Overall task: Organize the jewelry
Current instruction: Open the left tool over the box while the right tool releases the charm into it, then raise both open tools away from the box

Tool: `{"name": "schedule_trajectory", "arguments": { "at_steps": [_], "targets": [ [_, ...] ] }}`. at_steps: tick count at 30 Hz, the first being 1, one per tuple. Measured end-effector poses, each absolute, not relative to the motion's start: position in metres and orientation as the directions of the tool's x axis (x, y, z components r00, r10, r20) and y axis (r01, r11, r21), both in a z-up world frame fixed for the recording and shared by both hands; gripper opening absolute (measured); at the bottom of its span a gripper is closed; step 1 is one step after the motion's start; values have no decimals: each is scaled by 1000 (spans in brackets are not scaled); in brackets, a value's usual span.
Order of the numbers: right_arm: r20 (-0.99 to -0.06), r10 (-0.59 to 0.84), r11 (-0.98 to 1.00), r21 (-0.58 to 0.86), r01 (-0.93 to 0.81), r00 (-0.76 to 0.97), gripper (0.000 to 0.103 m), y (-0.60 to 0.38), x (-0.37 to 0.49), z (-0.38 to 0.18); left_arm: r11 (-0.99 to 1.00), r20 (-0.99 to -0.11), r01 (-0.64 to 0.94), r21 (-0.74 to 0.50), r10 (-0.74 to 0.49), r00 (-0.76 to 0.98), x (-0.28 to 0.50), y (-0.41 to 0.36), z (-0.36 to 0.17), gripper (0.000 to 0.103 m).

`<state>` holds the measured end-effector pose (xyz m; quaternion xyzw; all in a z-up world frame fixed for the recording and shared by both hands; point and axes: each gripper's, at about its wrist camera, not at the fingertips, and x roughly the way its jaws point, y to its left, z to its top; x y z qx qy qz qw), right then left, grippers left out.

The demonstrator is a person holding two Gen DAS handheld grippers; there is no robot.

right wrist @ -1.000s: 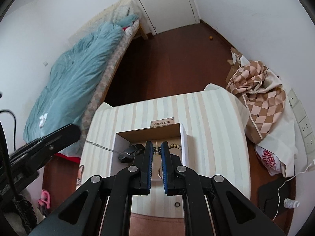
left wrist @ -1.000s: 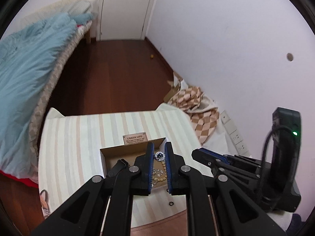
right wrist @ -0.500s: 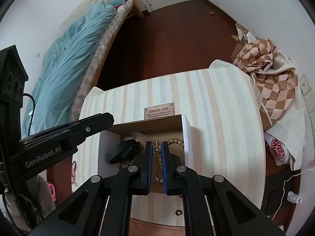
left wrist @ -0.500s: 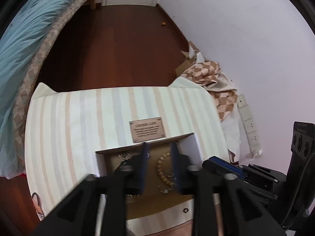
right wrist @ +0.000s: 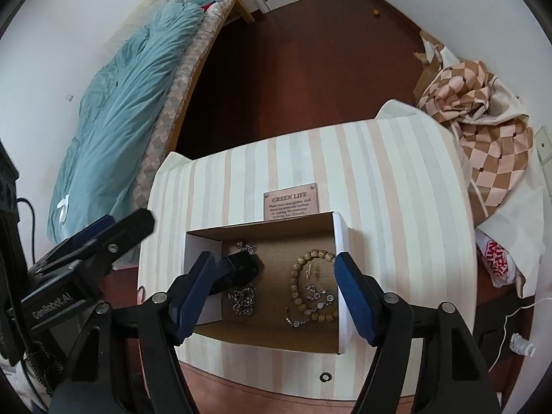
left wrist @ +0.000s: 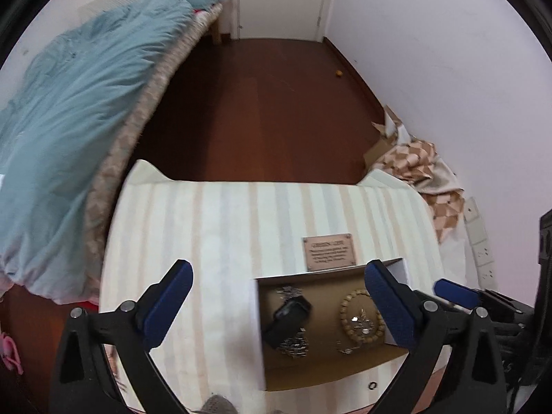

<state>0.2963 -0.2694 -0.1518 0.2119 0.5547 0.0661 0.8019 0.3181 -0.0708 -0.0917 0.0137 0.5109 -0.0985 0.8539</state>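
Left wrist view: left gripper [left wrist: 276,296] spread wide, nothing between the blue pads [left wrist: 165,302], held over the striped table [left wrist: 214,241]. Open cardboard box [left wrist: 331,376] at near right on the table, its right wall partly behind the right-hand pad. Inside: wooden bead bracelet [left wrist: 360,317] at right, ringed around small silver pieces; black watch [left wrist: 286,317] at left, lying over a silver chain [left wrist: 293,343]; another small silver piece [left wrist: 288,291] by the far wall. Small plaque [left wrist: 329,252] flat on the table just beyond the box. Tiny black ring [left wrist: 372,385] on the table near the box's front edge. Blue duvet on the bed [left wrist: 69,131] at left, checked cloth [left wrist: 417,162] on the floor at far right.

Right wrist view: right gripper [right wrist: 274,298] also spread wide and empty, hanging above the box [right wrist: 341,241], one pad over each side wall. Bead bracelet [right wrist: 298,286] in the right half, silver link bracelet [right wrist: 312,305] lying across and within its loop. Watch [right wrist: 241,267] in the left half, partly behind the left pad, silver chain [right wrist: 243,298] just near of it. Plaque [right wrist: 291,203] touching the far wall of the box. Black ring [right wrist: 325,376] near the table's front edge. Left gripper [right wrist: 114,227] seen at left beside the table; spread of its fingers not clear from this side.
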Motion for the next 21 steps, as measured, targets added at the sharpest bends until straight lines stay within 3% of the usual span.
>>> {"name": "schedule_trajectory", "arguments": {
  "at_steps": [7, 9, 10, 15, 21],
  "targets": [
    [-889, 202, 945, 287, 156, 411, 74, -275, 274, -142, 989, -840, 145, -5, -83, 536, 291, -52, -86, 102],
    [-902, 108, 970, 188, 154, 418, 92, -271, 265, -138, 991, -826, 134, 28, -52, 561, 281, -47, -85, 102],
    [-906, 63, 978, 139, 153, 419, 95, -268, 260, -137, 990, -818, 131, 48, -37, 574, 275, -46, -84, 102],
    [-912, -21, 990, 38, 133, 410, 96, -254, 237, -139, 988, -806, 125, 87, -4, 593, 247, -46, -88, 102],
    [-902, -45, 991, 14, 134, 430, 97, -243, 212, -133, 989, -811, 126, 76, -13, 585, 219, -44, -89, 102]
  ]
}}
